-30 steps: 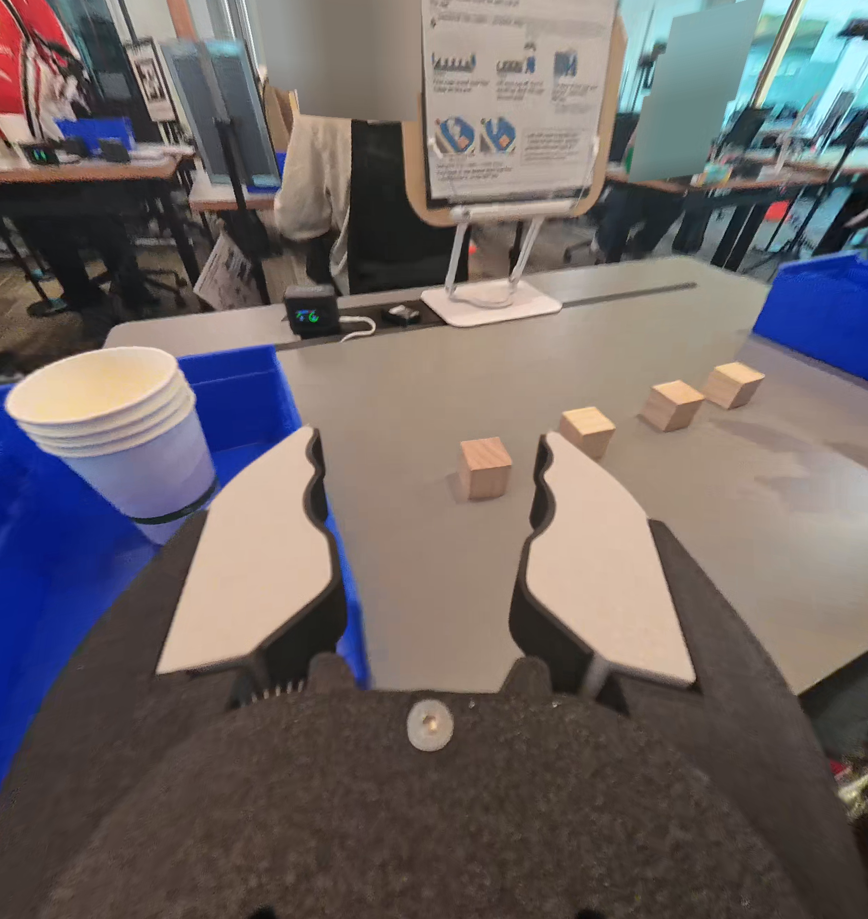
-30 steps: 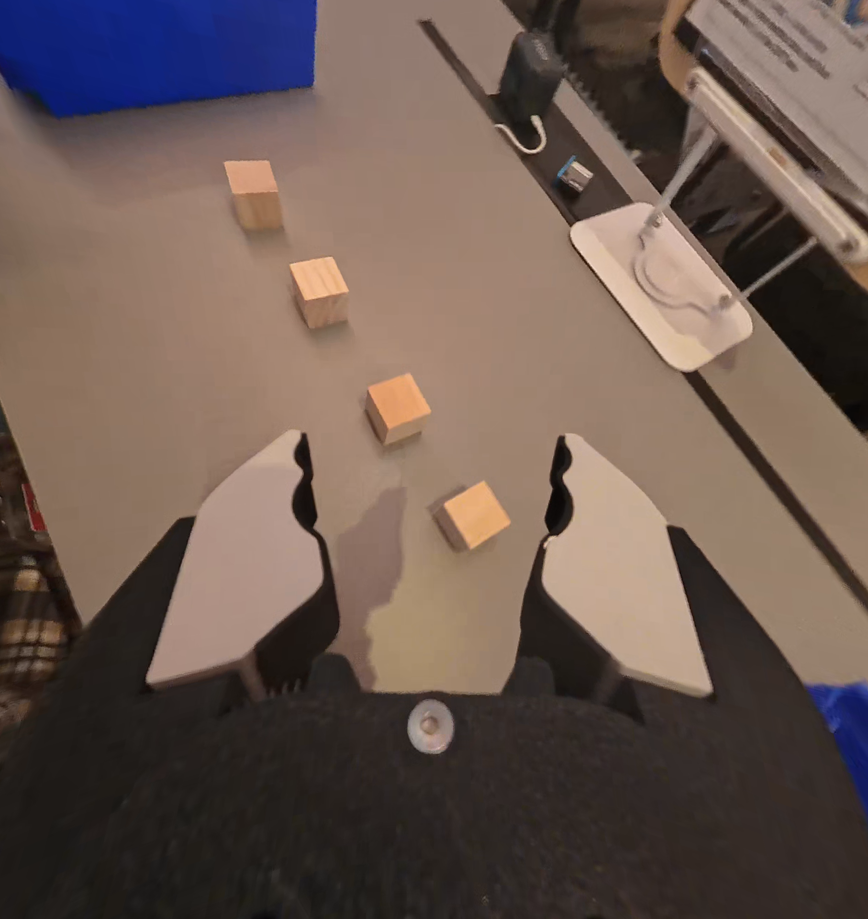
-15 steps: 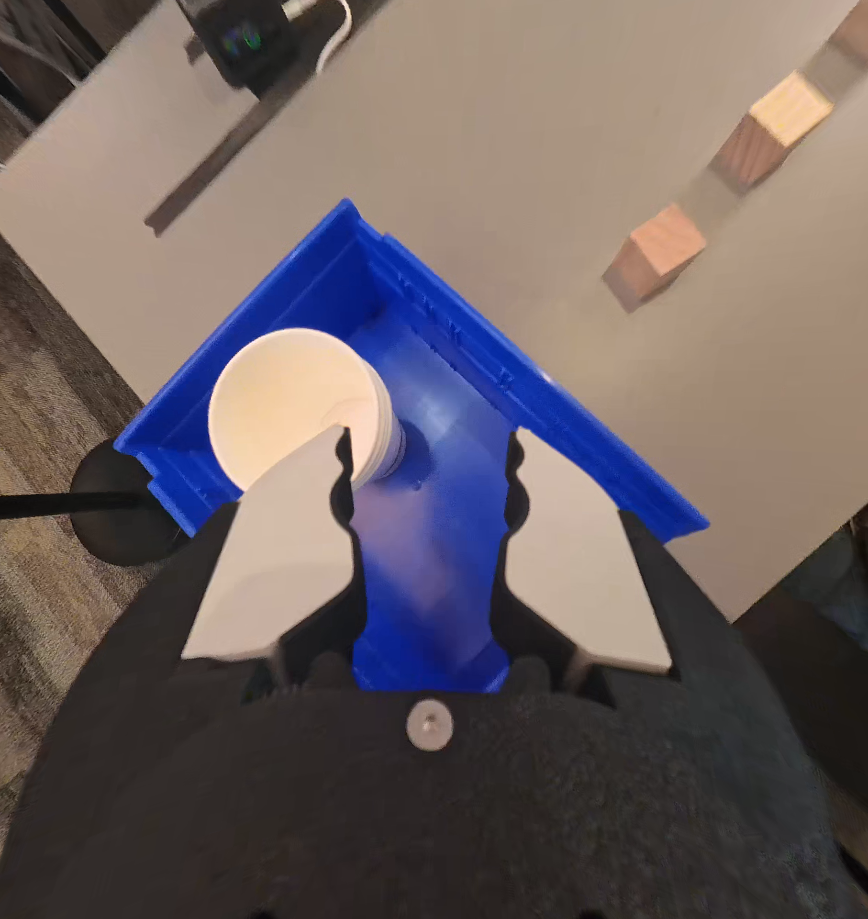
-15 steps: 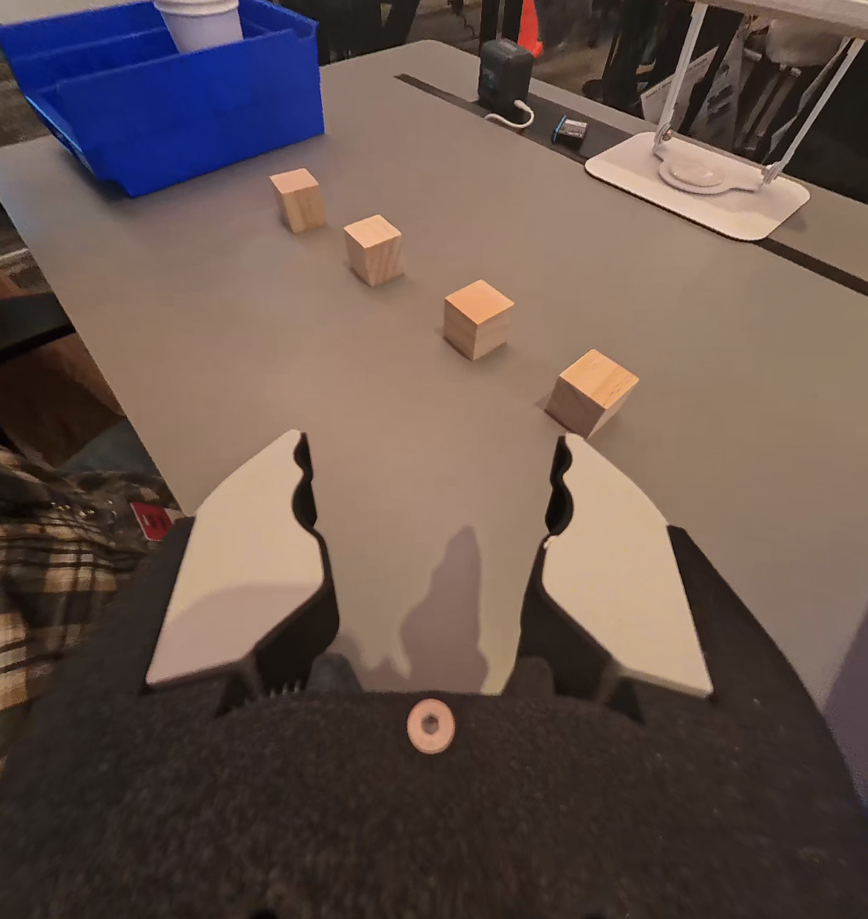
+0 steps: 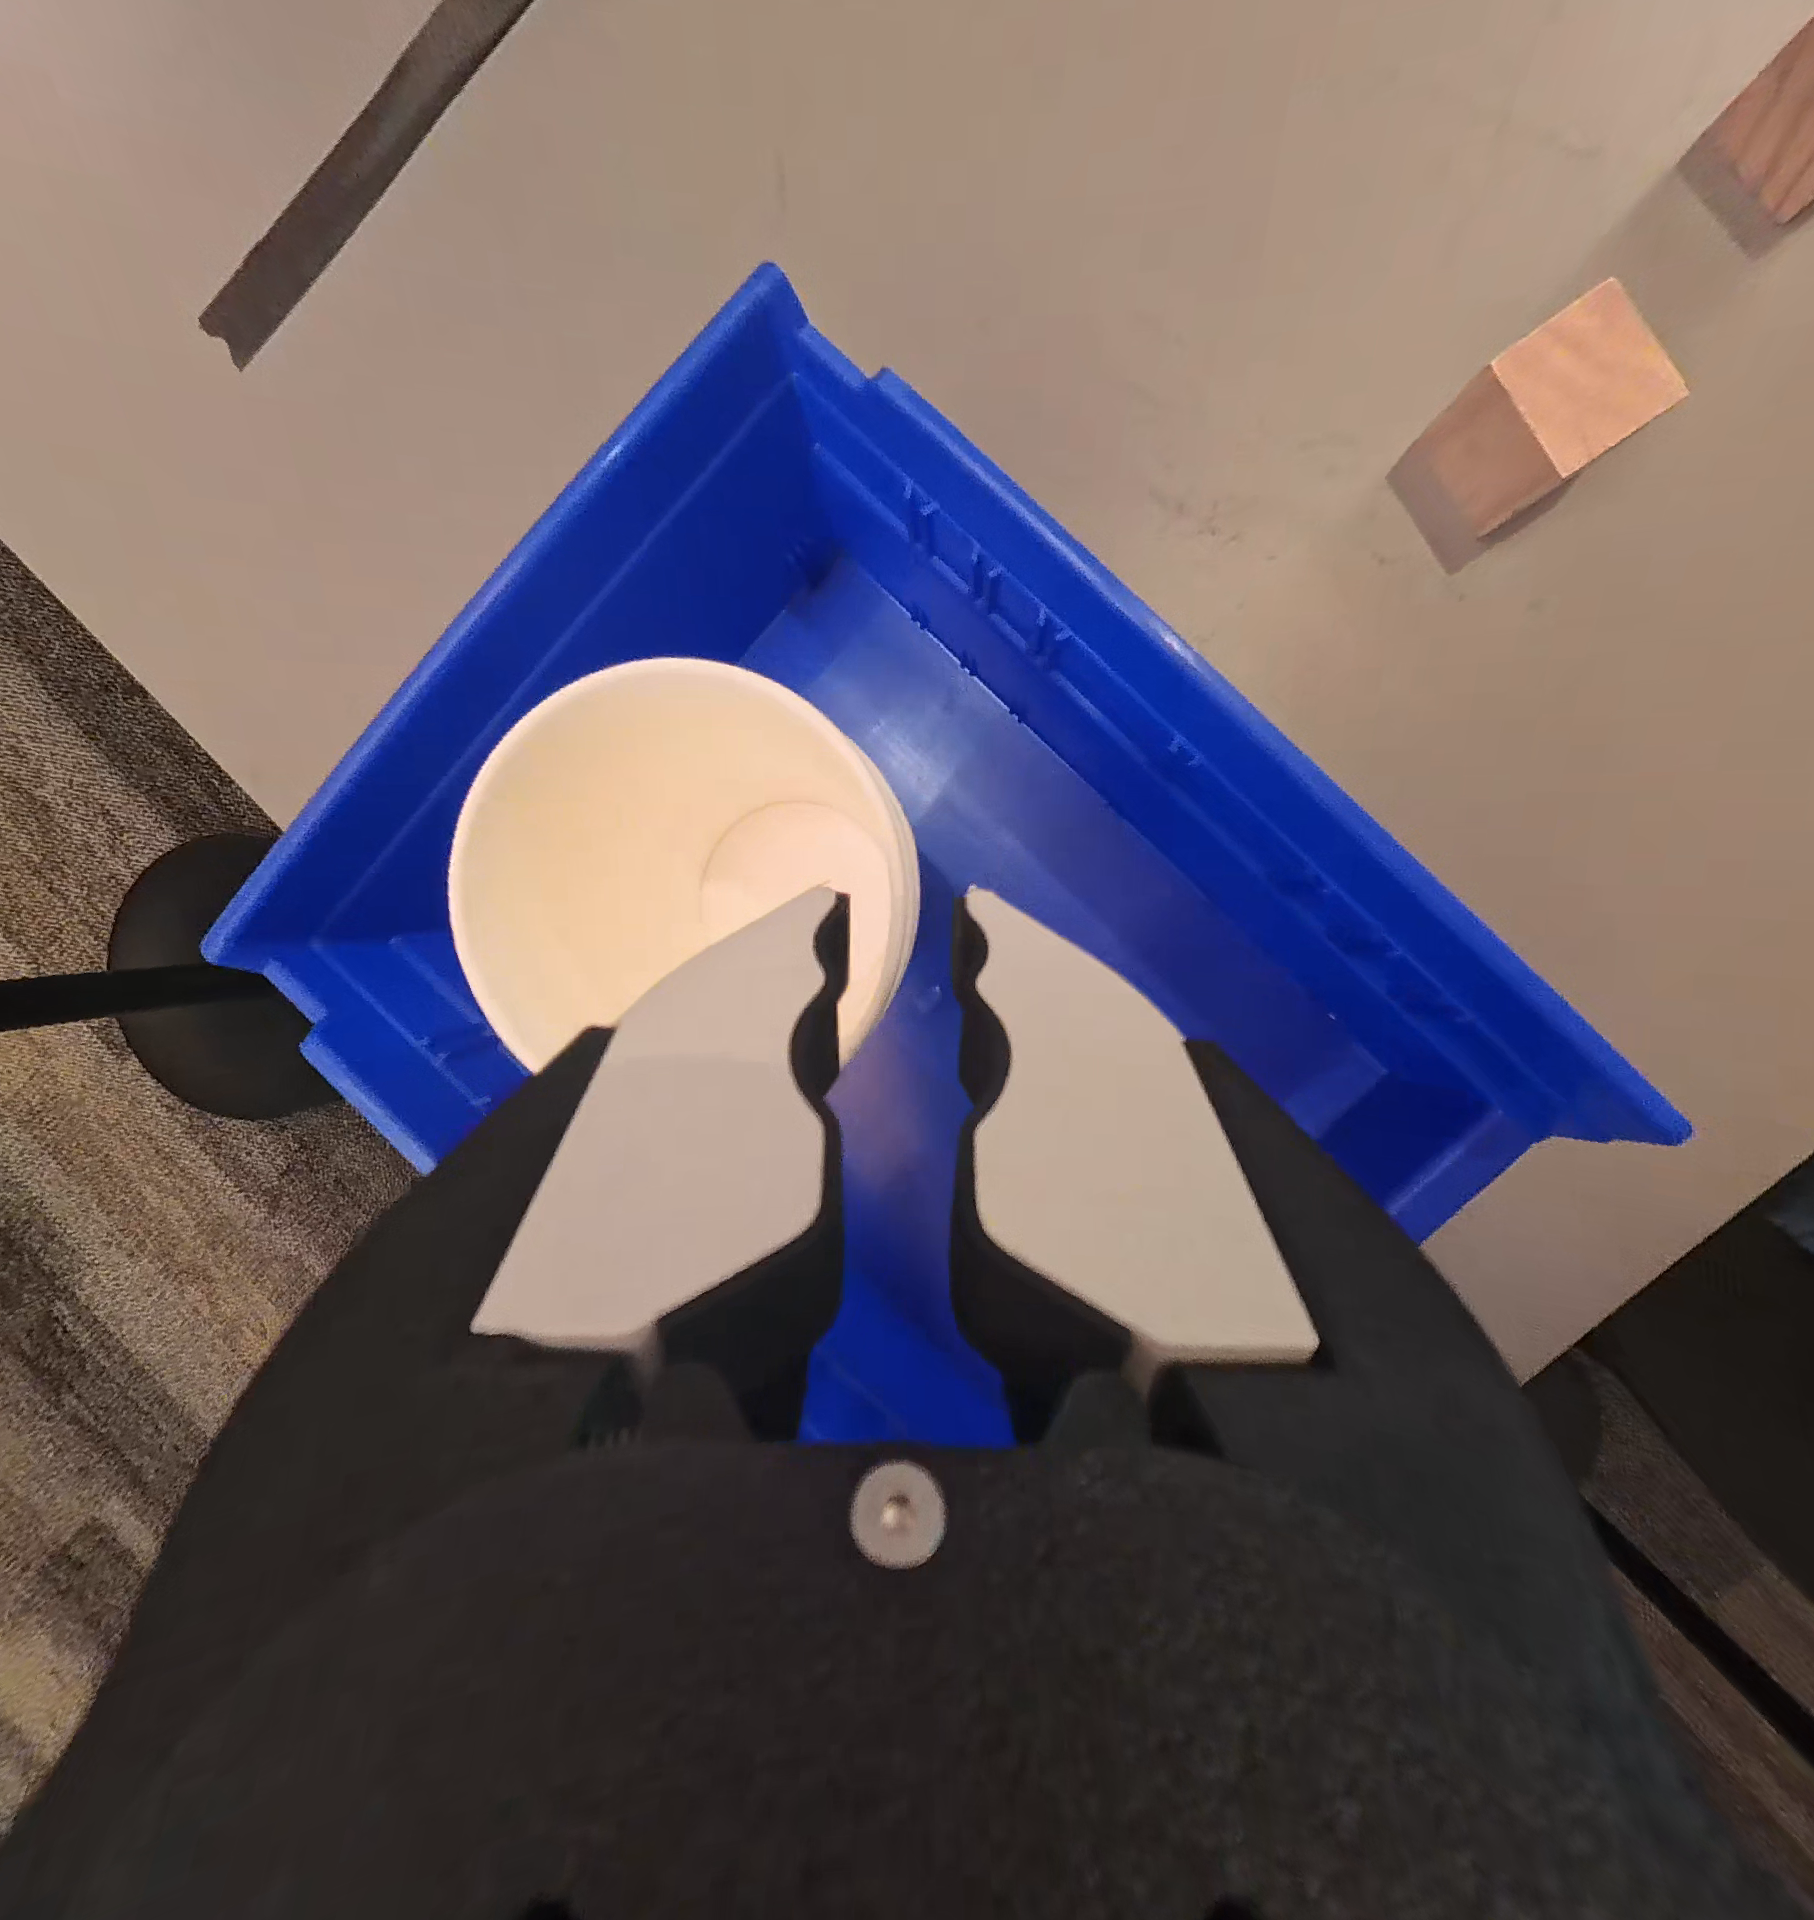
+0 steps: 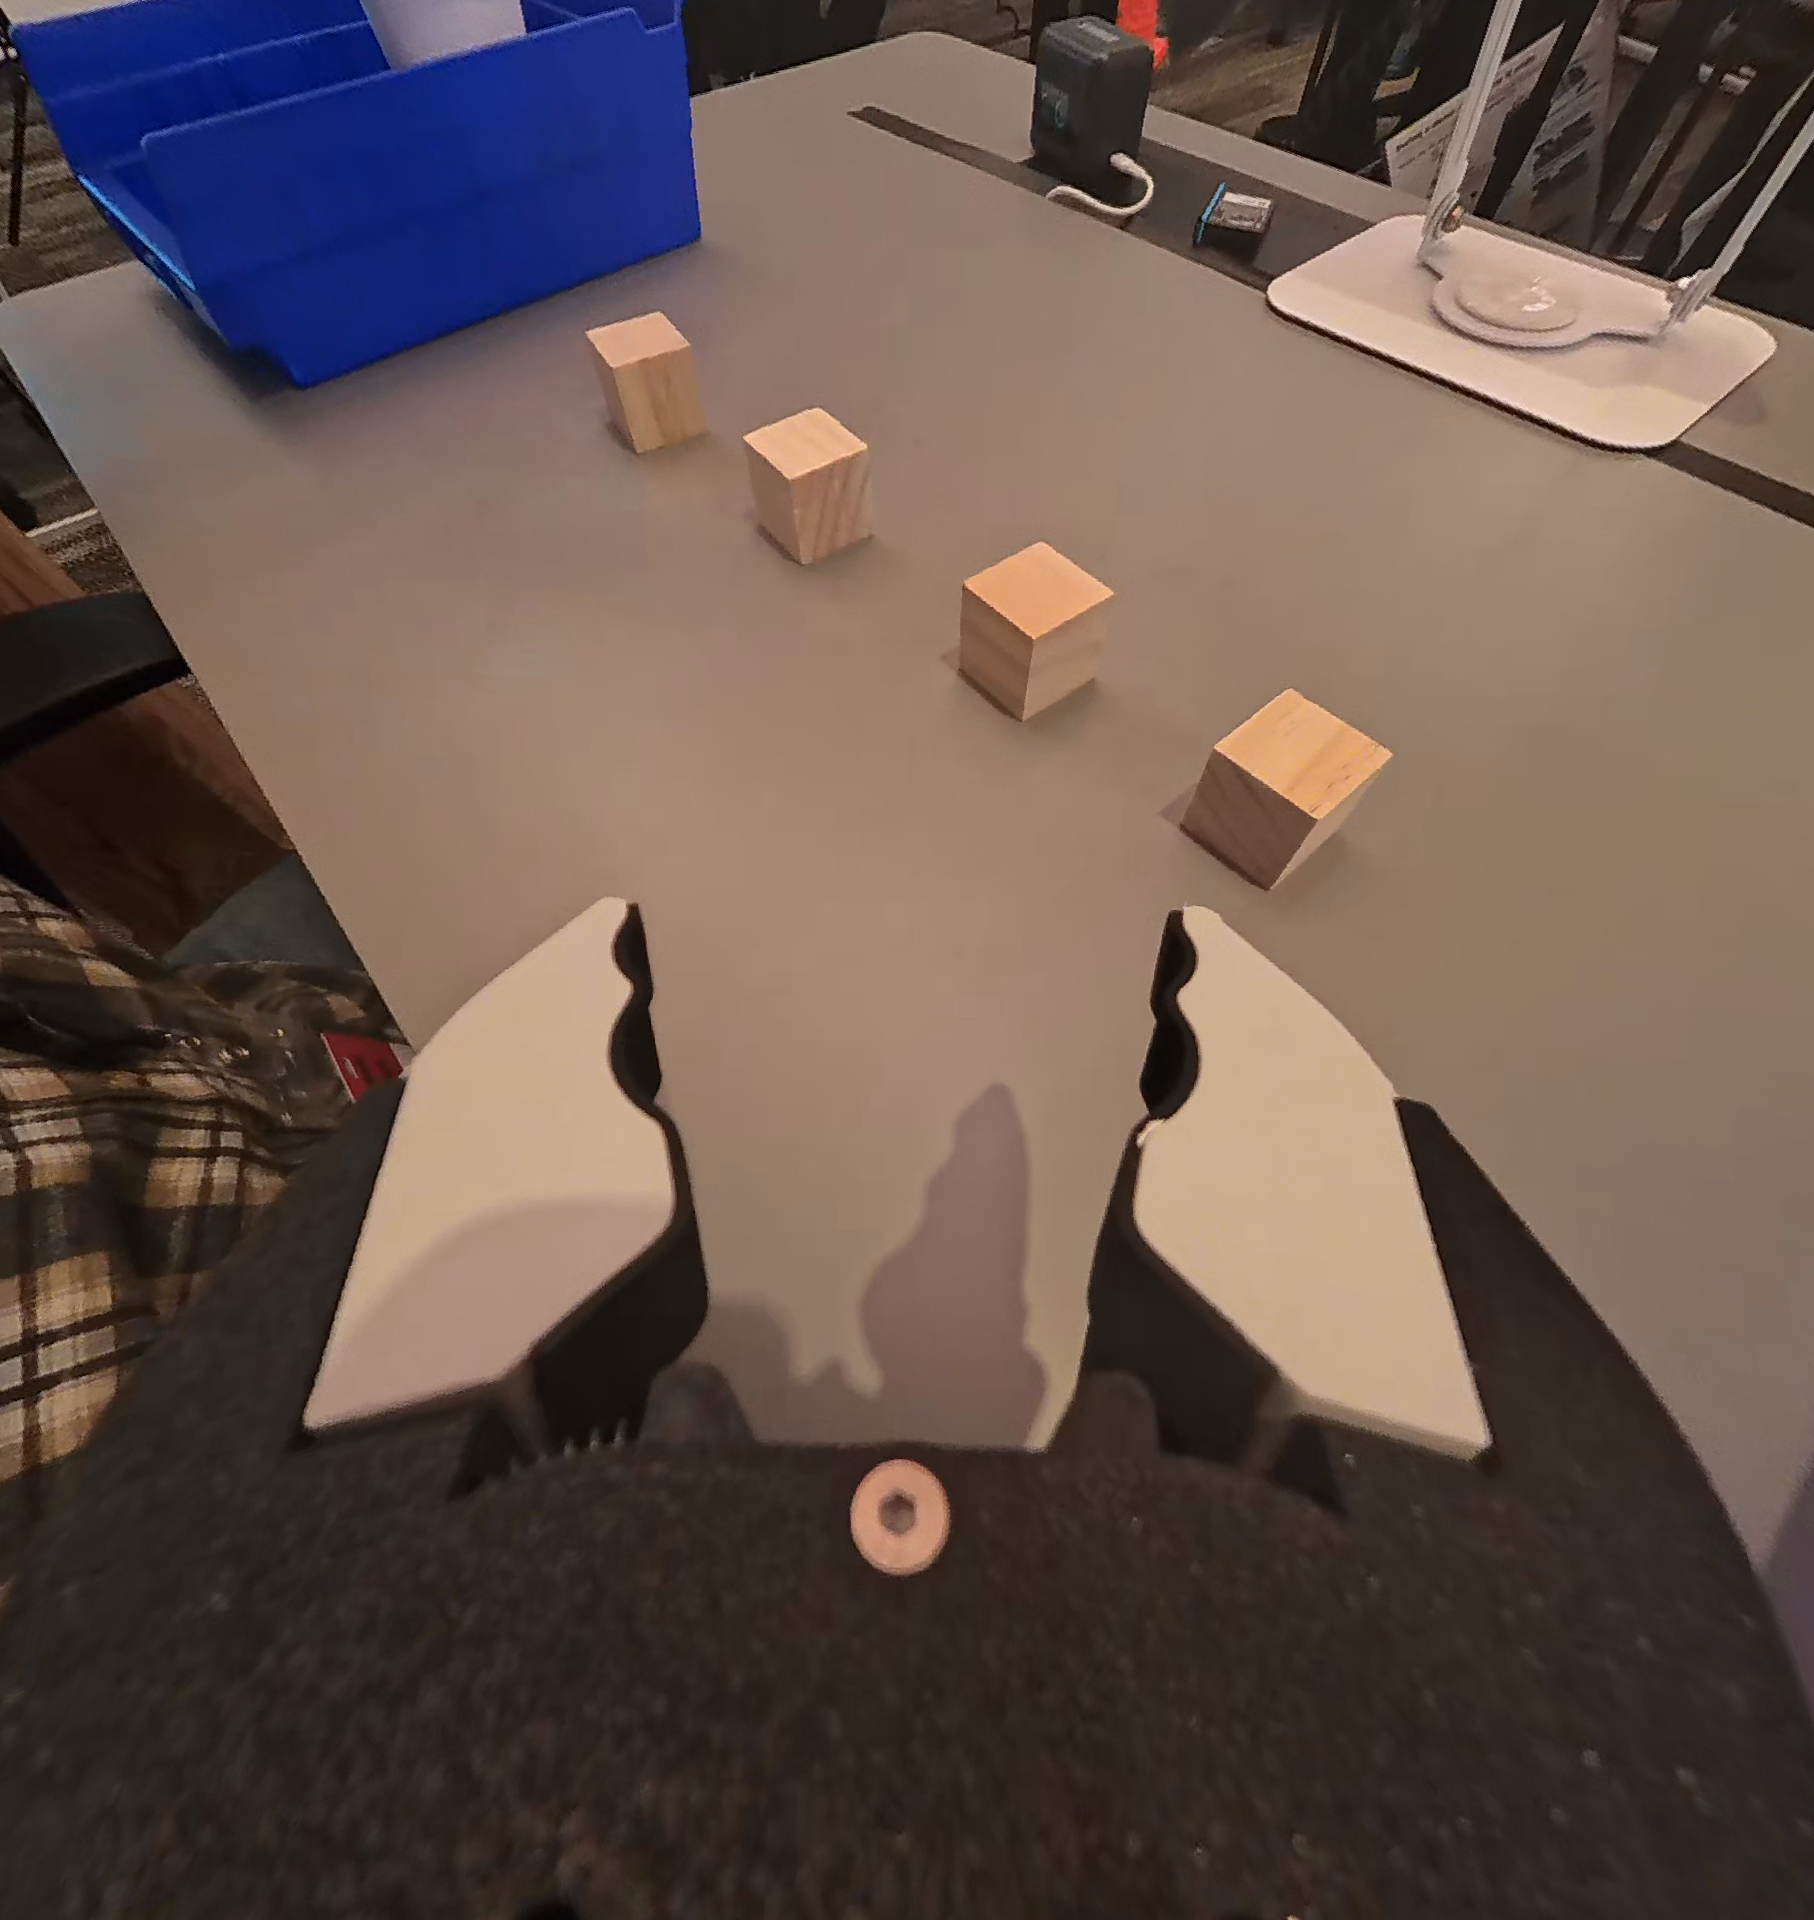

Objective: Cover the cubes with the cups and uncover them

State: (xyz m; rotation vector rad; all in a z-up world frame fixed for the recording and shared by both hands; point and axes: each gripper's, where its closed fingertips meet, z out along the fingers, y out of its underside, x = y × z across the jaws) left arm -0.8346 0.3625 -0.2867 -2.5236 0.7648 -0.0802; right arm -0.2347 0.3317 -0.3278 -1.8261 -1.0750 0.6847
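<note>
A stack of white paper cups (image 5: 622, 831) stands in a blue bin (image 5: 1142, 665) at the table's corner. My left gripper (image 5: 908, 904) hangs above it, pointing down. Its jaws are narrowed and straddle the stack's rim: the left fingertip is inside the top cup, the right one outside, with a gap still showing. Two wooden cubes (image 5: 1547, 436) (image 5: 1807, 114) show at the upper right. In the right wrist view several cubes (image 6: 648, 379) (image 6: 809, 499) (image 6: 1033, 629) (image 6: 1287, 784) stand in a row on the grey table (image 6: 570, 675). My right gripper (image 6: 903, 925) is open and empty, short of them.
The blue bin (image 6: 415, 229) with the cups (image 6: 446, 26) sits at the far left corner. A white stand base (image 6: 1526, 332) and a black device (image 6: 1085, 88) with a cable lie along the far edge. A person's plaid clothing (image 6: 72, 1091) is beside the table's near left edge.
My left gripper swung from facing the cubes to over the bin, came down on the cup stack's rim and narrowed its jaws. My right gripper pulled back from the cubes and levelled out.
</note>
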